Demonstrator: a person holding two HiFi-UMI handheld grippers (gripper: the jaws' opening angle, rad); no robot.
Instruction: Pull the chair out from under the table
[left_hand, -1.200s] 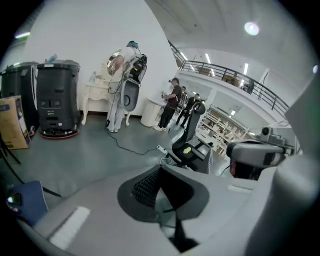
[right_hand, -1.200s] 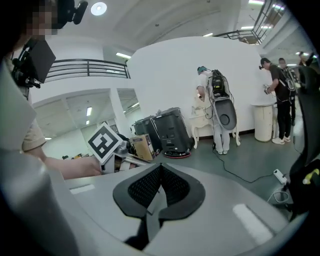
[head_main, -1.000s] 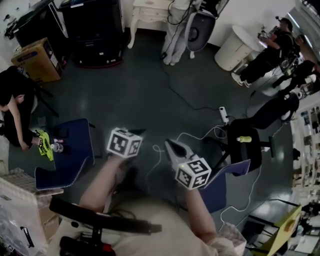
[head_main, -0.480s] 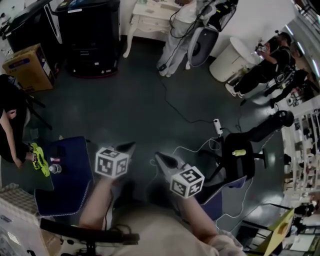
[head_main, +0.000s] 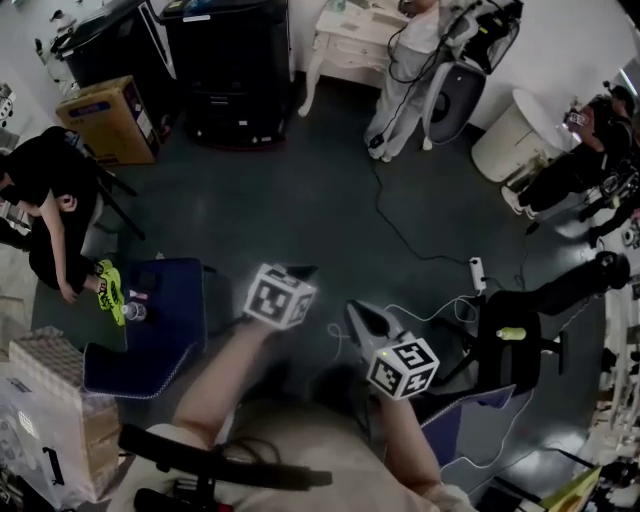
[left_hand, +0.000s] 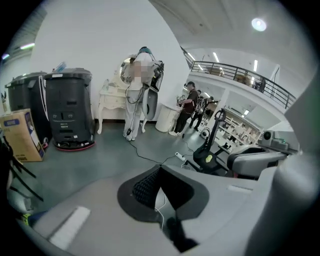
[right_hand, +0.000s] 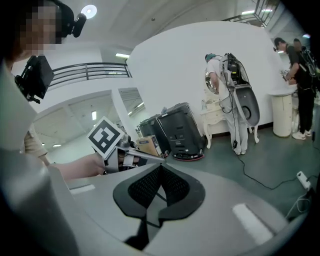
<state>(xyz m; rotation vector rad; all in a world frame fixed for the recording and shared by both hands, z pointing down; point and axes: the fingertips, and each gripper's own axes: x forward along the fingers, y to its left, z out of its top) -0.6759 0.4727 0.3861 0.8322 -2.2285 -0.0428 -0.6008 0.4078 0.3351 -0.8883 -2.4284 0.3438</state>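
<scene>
A big indoor lab or recording hall: bare dark floor (head_main: 290, 190) under white walls, a railed mezzanine (left_hand: 235, 75) far overhead, a loose cable (head_main: 400, 230) and power strip (head_main: 477, 272) at right, a cardboard box (head_main: 108, 120) far left, and people (head_main: 575, 160) working far right.

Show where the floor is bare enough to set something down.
Bare floor lies in the middle, bordered by the black cabinet, the cardboard box, the blue seat and the black cable. Right of that cable, a power strip and a black chair crowd it.
</scene>
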